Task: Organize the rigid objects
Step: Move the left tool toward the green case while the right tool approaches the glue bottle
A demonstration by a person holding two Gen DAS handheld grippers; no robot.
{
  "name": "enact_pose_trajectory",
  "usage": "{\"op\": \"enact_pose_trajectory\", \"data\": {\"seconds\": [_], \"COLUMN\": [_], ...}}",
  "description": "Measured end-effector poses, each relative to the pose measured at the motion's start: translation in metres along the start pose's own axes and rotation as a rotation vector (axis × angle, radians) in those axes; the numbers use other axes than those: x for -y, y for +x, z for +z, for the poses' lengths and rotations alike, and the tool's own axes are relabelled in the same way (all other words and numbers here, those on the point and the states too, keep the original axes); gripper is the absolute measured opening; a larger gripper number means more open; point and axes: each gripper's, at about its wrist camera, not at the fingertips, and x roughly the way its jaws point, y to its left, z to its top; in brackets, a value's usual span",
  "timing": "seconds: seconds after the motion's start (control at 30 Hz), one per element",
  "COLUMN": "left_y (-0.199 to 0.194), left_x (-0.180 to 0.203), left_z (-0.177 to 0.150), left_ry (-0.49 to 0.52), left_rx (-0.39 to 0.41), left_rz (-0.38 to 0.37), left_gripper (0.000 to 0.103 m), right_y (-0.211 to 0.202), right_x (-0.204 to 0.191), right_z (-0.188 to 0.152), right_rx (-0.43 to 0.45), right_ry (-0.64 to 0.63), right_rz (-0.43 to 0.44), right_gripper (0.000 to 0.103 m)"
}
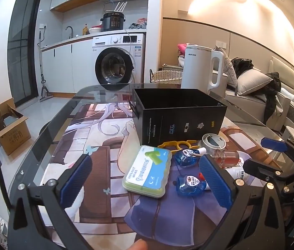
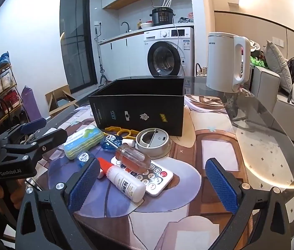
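Note:
An open black box stands on the glass table. In front of it lie a green earplug case, two blue correction-tape dispensers, a yellow plastic tool, a grey round device, a clear bottle, a white glue bottle and a white remote. My left gripper is open around the earplug case, just above it. My right gripper is open over the glue bottle and remote.
A white kettle stands behind the box at the right. The table's glass edge curves at the left. A cardboard box sits on the floor left; a sofa is at the right.

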Motion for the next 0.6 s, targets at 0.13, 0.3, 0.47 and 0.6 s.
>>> {"op": "enact_pose_trajectory", "data": {"seconds": [0.13,0.3,0.47,0.6], "left_y": [-0.0003,-0.0005,-0.0003,-0.0001], "left_x": [-0.0007,-0.0003,-0.0002,-0.0006], "left_z": [0.0002,0.0004,0.0005,0.0004], "left_ry": [0.001,0.003,0.002,0.002], "left_rx": [0.001,0.0,0.001,0.0], "left_rz": [0.002,0.004,0.006,0.007], "left_gripper": [0.103,0.103,0.103,0.103], "right_y": [0.0004,0.0001,0.0028,0.0035], "right_x": [-0.0005,0.0001,-0.0003,-0.0007], "right_z": [0.0003,0.0001,0.0,-0.0005], "right_rx": [-0.006,-0.007,-0.016,-0.021], "right_ry": [-0.004,-0.003,-0.003,-0.005], "right_rz": [-0.001,-0.005,-0.006,-0.003], "right_gripper": [0.103,0.103,0.103,0.103]}}
